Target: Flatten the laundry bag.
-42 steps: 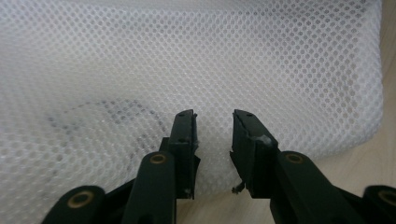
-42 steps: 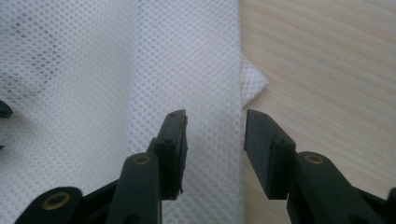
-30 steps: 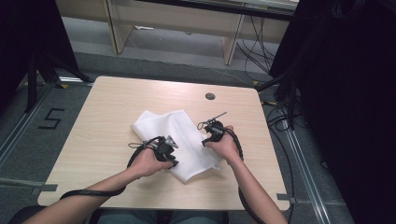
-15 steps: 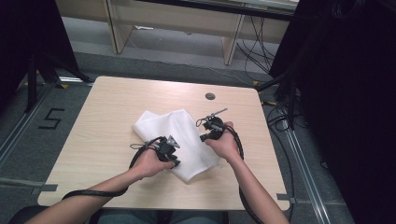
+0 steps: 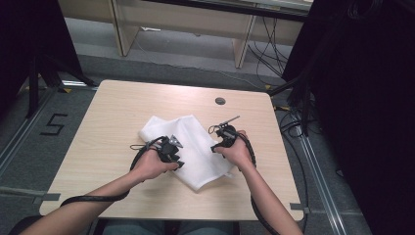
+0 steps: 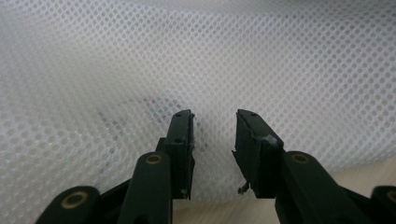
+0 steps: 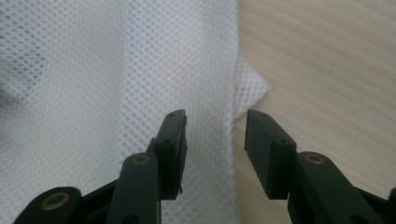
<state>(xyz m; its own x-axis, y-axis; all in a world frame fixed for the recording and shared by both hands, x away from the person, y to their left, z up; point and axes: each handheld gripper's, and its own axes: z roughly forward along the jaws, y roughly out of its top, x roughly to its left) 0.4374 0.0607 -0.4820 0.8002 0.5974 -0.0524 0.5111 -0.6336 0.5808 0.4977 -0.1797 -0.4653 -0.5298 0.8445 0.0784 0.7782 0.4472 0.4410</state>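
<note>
A white mesh cloth (image 5: 195, 147) lies folded in the middle of the light wooden table (image 5: 122, 112). My left gripper (image 5: 177, 161) rests over the cloth's left part. Its jaws have just been opening and stand apart above the mesh (image 6: 233, 56), with nothing pinched between the left gripper's (image 6: 214, 123) pads. My right gripper (image 5: 215, 147) is at the cloth's right side. Its jaws have also just been opening, and the right gripper (image 7: 215, 122) now straddles the edge of the mesh (image 7: 93, 70) without pressing it. A small corner (image 7: 252, 86) of cloth sticks out onto bare wood (image 7: 327, 60).
A round dark cable hole (image 5: 220, 101) sits in the table's far right part. Bare wood surrounds the cloth on all sides. Cables trail from both grippers along the person's forearms. Black curtains and floor cables flank the table.
</note>
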